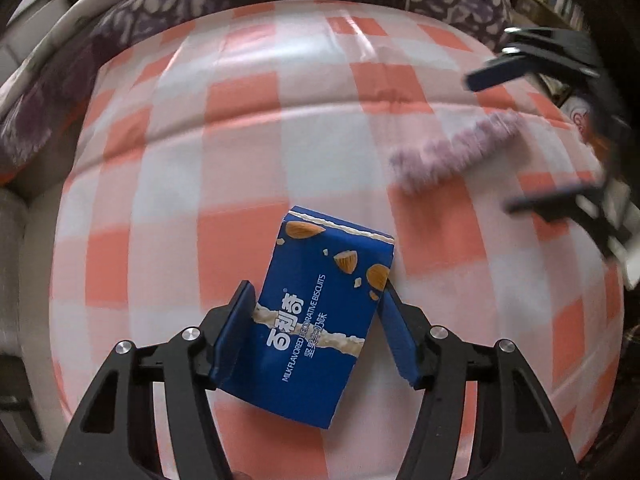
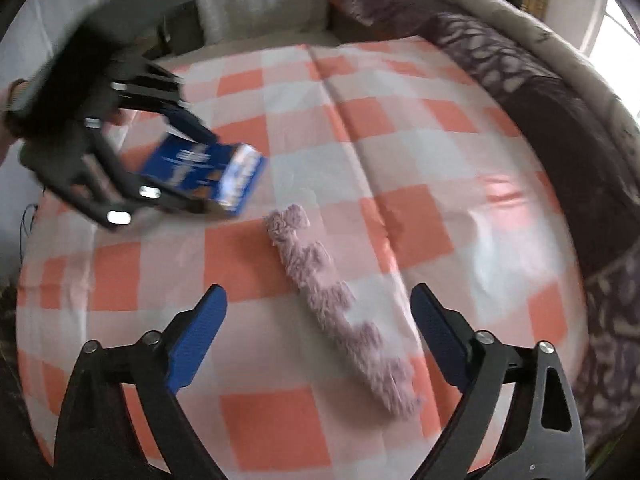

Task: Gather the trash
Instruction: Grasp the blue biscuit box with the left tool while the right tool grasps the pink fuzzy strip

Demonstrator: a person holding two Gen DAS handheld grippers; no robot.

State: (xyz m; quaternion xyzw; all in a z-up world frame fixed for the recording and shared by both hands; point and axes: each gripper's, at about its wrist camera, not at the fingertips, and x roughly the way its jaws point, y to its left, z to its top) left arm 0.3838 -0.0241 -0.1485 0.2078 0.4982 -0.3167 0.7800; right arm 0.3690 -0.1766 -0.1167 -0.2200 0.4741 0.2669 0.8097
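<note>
A: Where's the trash right now?

B: The blue biscuit box (image 1: 324, 300) lies flat on the checked cloth (image 1: 240, 120), low in the centre of the left wrist view. It sits between the blue pads of the left gripper (image 1: 318, 320). The pad at the lower left looks to be against the box's edge; at the lower right there seems to be a thin gap, so I'd call it straddled rather than clamped.

A: And the other piece?

B: A fuzzy lilac strip (image 2: 340, 312) runs from the middle of the right wrist view down toward the lower right. The right gripper (image 2: 320, 336) hangs over it with its jaws spread wide, one pad on either side and neither touching.

A: So which step is this?

B: My reading is the reach-and-grasp stage, on both items at once. Nothing is lifted.

A: What does the next move need?

B: Probably the left jaws closing squarely on the box's long sides without crushing the card. The right has to sink lower and pinch across the strip's width. No bin shows in either view, so where they go I can't tell.
</note>
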